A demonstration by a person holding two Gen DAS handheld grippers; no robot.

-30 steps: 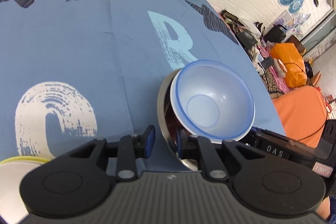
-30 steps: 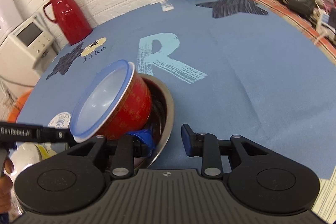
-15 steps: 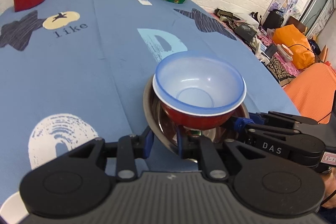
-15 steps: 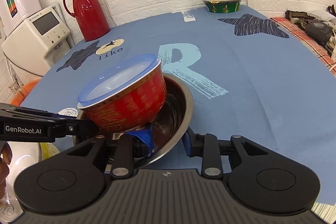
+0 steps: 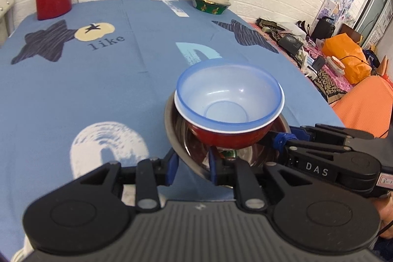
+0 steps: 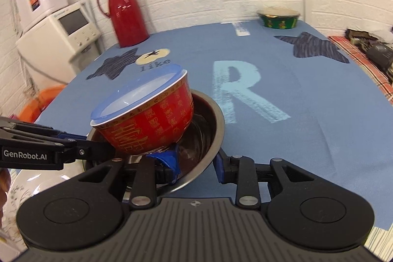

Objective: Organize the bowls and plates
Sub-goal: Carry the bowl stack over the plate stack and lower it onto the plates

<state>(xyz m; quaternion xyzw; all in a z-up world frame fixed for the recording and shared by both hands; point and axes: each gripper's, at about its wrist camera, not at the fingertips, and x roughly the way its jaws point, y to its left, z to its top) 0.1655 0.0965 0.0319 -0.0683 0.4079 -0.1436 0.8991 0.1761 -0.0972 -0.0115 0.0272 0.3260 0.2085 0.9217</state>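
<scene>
Three bowls nested: a translucent pale-blue plastic bowl point(image 5: 228, 95) sits inside a glossy red ceramic bowl with gold characters point(image 6: 149, 124), which rests tilted in a shiny round steel bowl point(image 6: 208, 134) on the blue printed tablecloth point(image 5: 98, 80), near centre. Steel surface mirror-bright; red bowl white-rimmed, smooth.

Left gripper point(image 5: 191, 163): blue-padded jaws straddle the near rim of the steel bowl, clamped on it. Right gripper point(image 6: 197, 162): jaws straddle the steel rim from the other side, one pad inside, one outside; gap wider than the rim, firm contact cannot be told.

Against half a second back, the stack stands the same, the red bowl leaning likewise; both cameras sit slightly higher, more wall showing.

Far: tall red glossy thermos jug point(image 6: 125, 14), green patterned round tin point(image 5: 211, 4).
</scene>
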